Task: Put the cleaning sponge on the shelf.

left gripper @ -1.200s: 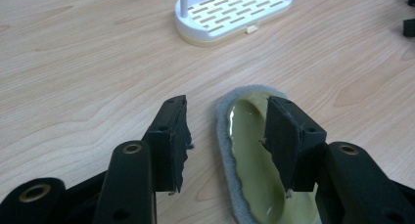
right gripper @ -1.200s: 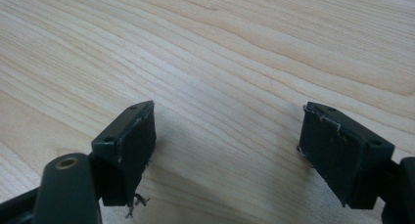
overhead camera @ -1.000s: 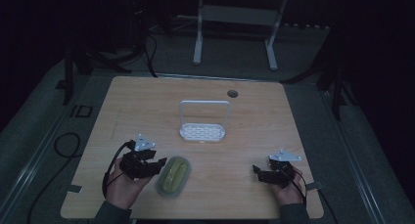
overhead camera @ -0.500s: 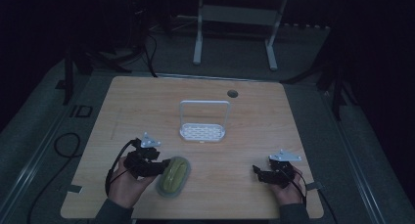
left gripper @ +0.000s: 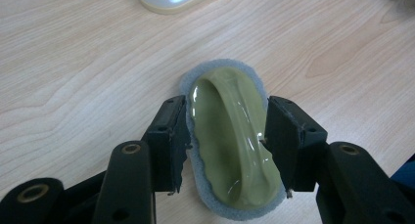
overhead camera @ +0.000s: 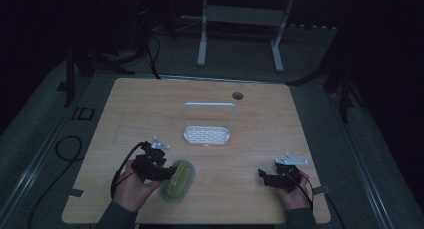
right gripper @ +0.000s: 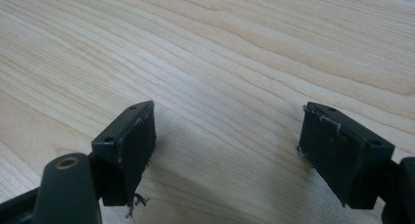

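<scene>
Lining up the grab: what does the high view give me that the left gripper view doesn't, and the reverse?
High view: the right gripper, open, at the table's right, and the rack's tall handle. Left gripper view: the sponge's glossy green grip on a grey pad, between the left gripper's jaws, which have just been opening. Both: sponge, rack base, left gripper.

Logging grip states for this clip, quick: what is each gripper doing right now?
Left gripper: jaws just opened a little, straddling the green scrubber on the table; open, no firm grip.
Right gripper: open, nothing between its jaws.
</scene>
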Motion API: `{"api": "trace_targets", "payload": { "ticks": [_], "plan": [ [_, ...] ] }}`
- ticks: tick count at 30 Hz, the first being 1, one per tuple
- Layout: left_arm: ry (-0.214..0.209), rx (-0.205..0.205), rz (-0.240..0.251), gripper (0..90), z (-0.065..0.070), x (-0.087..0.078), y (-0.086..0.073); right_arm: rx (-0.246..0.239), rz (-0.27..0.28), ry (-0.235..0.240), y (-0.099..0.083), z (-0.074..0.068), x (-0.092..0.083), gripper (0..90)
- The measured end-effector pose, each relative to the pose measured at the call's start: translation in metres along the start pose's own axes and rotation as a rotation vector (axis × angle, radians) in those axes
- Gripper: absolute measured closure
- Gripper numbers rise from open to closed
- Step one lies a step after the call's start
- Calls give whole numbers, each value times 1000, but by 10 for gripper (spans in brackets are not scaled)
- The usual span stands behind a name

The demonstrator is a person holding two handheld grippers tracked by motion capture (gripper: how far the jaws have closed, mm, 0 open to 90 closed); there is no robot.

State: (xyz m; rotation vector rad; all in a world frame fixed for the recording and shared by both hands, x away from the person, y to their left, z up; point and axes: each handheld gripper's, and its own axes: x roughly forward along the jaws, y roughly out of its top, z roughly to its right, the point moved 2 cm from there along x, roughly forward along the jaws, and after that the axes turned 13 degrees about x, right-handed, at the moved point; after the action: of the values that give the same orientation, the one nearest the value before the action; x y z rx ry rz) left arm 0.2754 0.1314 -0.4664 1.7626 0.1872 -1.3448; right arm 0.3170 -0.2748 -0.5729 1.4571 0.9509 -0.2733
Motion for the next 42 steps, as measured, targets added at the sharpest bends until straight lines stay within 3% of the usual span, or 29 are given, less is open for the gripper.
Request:
{"api": "trace_targets", "payload": {
  "ticks": [10,22,30,42],
  "plan": [
    [-25,20,-57,499,7,7,9,0,1,0,0,0,0,209],
    [-60,11,-137,502,8,17,19,0,1,0,0,0,0,209],
    [-68,9,-189,541,13,24,23,0,1,0,0,0,0,209],
    [-62,39,-266,559,18,34,28,0,1,0,0,0,0,209]
  ]
}}
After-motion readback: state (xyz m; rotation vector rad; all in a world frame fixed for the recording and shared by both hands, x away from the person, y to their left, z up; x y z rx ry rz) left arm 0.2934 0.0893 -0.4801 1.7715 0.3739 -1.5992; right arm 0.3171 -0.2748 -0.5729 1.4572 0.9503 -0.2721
